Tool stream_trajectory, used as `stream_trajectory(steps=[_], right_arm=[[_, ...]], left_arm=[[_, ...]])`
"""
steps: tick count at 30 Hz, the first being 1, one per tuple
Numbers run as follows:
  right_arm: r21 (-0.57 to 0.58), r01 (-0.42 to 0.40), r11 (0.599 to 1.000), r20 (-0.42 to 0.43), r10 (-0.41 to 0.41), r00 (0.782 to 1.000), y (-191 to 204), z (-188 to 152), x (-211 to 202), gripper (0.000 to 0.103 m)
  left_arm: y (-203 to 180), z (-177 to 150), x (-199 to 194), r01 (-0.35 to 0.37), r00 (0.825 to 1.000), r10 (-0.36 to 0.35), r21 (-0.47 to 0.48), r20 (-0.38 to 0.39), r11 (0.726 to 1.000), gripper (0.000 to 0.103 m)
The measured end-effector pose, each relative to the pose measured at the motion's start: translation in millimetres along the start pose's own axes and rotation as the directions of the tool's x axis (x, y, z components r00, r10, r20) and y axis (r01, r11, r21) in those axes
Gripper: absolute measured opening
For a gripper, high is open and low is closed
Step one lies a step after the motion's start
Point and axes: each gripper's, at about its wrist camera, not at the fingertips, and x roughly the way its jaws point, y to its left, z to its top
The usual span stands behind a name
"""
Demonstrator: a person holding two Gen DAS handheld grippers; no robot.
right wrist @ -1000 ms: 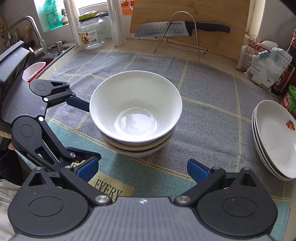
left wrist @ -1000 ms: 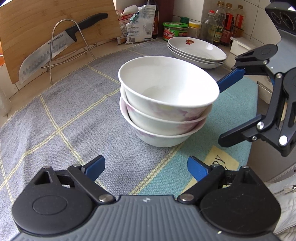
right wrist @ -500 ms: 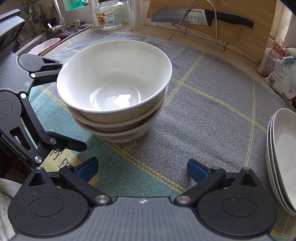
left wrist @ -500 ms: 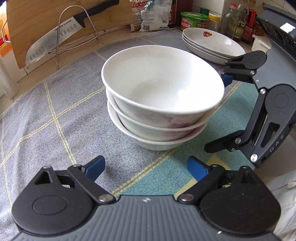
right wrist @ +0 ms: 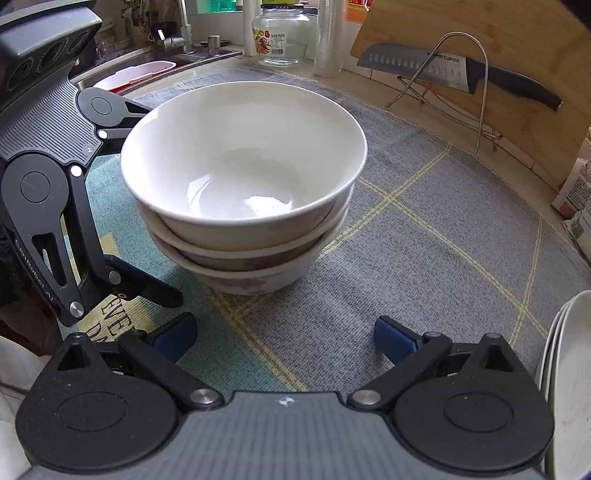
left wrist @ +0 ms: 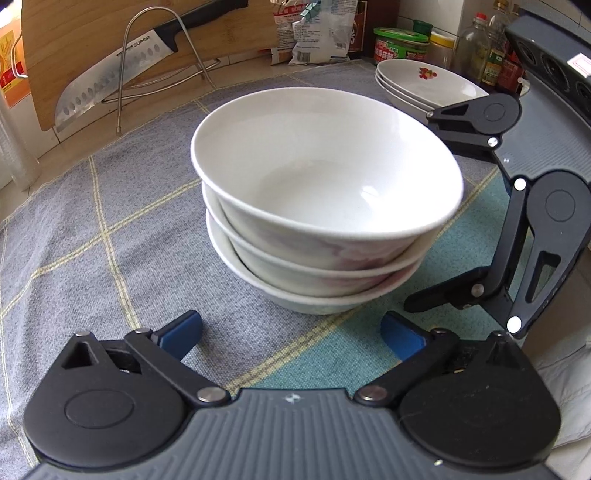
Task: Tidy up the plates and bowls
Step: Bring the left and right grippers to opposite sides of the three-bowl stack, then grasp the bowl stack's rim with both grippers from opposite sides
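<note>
Three white bowls sit nested in a stack (left wrist: 325,206) (right wrist: 240,177) on a grey and teal checked cloth (left wrist: 110,206). My left gripper (left wrist: 291,330) is just in front of the stack. Its jaws are opening, with only cloth between them. My right gripper (right wrist: 284,334) stands open on the other near side of the stack, holding nothing. Each gripper shows in the other's view beside the bowls, one finger (left wrist: 439,297) low near the base and another finger (right wrist: 147,290) likewise. A stack of three shallow white plates (left wrist: 428,83) (right wrist: 569,369) lies further off on the cloth.
A knife (right wrist: 454,72) rests on a wire rack (left wrist: 125,74) against a wooden cutting board (right wrist: 517,44). Snack bags (left wrist: 314,33), jars and bottles (left wrist: 491,55) line the back wall. A sink with a red-rimmed tub (right wrist: 136,75) and a glass jar (right wrist: 282,37) stand behind.
Both grippers have come closer to the bowl stack and a little lower, so it looms larger. Both views have rolled. The left jaws stand slightly wider.
</note>
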Motion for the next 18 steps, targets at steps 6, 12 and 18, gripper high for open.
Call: stream_trajectory(steps=[6, 12, 18], right_arm=[[-0.012, -0.002, 1.0, 0.016, 0.003, 1.0, 0, -3, -1, 0.103], [0.009, 0.014, 1.0, 0.023, -0.015, 1.0, 1, 0, 0, 0.103], [0.049, 0.048, 0.998, -0.006, -0.048, 0.999, 6, 10, 5, 0.103]], left_arm=[[8, -1, 2, 0.06, 0.996, -0.066, 0.093, 0.06, 0.994, 0.103], [13, 1, 5, 0.111, 0.989, -0.127, 0.174, 0.082, 0.979, 0.103], [21, 4, 8, 0.161, 0.978, -0.188, 0.25, 0.09, 0.955, 0.103]])
